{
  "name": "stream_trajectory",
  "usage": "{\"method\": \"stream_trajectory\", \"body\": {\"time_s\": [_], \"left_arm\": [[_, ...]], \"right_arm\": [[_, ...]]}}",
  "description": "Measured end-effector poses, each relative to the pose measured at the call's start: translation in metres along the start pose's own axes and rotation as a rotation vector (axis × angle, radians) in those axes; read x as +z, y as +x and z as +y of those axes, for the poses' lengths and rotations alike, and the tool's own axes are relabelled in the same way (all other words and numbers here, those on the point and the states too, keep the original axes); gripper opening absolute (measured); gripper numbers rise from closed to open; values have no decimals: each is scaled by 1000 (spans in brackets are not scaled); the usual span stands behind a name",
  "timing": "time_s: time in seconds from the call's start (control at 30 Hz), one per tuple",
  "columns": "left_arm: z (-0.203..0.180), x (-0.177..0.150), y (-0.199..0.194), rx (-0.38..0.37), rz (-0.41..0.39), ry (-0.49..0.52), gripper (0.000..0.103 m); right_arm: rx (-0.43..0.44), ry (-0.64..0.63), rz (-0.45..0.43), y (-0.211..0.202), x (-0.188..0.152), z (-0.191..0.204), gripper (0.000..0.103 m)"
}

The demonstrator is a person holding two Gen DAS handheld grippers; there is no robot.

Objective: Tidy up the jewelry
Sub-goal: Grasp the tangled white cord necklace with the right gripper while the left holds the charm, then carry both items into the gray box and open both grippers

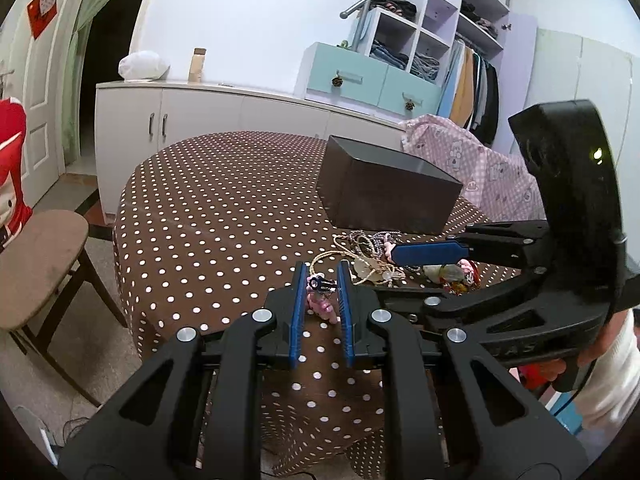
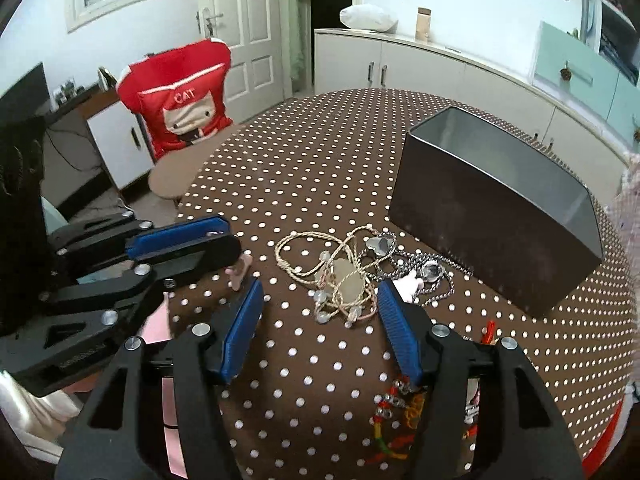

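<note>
A tangle of jewelry lies on the dotted table: a beige cord necklace with a pale stone [image 2: 344,280], a silver bead chain [image 2: 420,268] and a red-yellow beaded piece [image 2: 396,412]. An open black box [image 2: 496,216] stands behind them; it also shows in the left wrist view [image 1: 384,196]. My left gripper [image 1: 322,280] is shut on a small pink charm [image 1: 320,304] with a dark ring, held above the table. My right gripper [image 2: 320,300] is open, its fingers on either side of the cord necklace, just above it.
The round table has a brown polka-dot cloth [image 2: 320,152]. A chair with a red cat cover [image 2: 180,96] stands at the far left. White cabinets [image 1: 208,120] line the wall. A pink cloth [image 1: 480,164] lies beyond the box.
</note>
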State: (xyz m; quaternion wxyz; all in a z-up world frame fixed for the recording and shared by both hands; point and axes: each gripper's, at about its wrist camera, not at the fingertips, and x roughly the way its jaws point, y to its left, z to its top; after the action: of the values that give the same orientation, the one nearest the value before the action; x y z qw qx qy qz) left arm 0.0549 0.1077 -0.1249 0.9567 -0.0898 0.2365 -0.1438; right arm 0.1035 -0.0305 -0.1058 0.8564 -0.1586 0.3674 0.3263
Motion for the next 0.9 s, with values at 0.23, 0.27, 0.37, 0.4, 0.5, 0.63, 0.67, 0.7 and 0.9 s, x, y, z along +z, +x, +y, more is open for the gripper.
{"method": "stream_trajectory", "body": {"time_s": [0.23,0.27,0.37,0.4,0.5,0.63,0.67,0.7,0.9], "left_arm": [[5,-1,0,14,-6,-7,16],[5,-1,0,18,-4,-11,16],[5,-1,1,43,-5,-14,16],[5,-1,0,41,-6,-15,16],[3,-1,-1,36,-6,-15,16],[0,1,-3,38,-11,-7,16],[-1,1,-4,34,-13,-9,16],[-2,2,-4,29,-14,-11,16],[-18,13,-7,21,-38,30,16]], "right_arm": [[-24,-6,-31,5,-2,-2,24],[-25,-4,-31,5,-2,-3,24],[-36,-1,-32,3,-4,-3,24],[-36,12,-33,2,-4,-5,24],[-18,41,-34,-1,-5,-10,24],[-15,71,-46,-10,-6,-18,24],[-15,78,-54,-13,-6,-21,24],[-16,85,-60,-17,-5,-22,24],[-38,125,-104,-40,-3,-35,24]]}}
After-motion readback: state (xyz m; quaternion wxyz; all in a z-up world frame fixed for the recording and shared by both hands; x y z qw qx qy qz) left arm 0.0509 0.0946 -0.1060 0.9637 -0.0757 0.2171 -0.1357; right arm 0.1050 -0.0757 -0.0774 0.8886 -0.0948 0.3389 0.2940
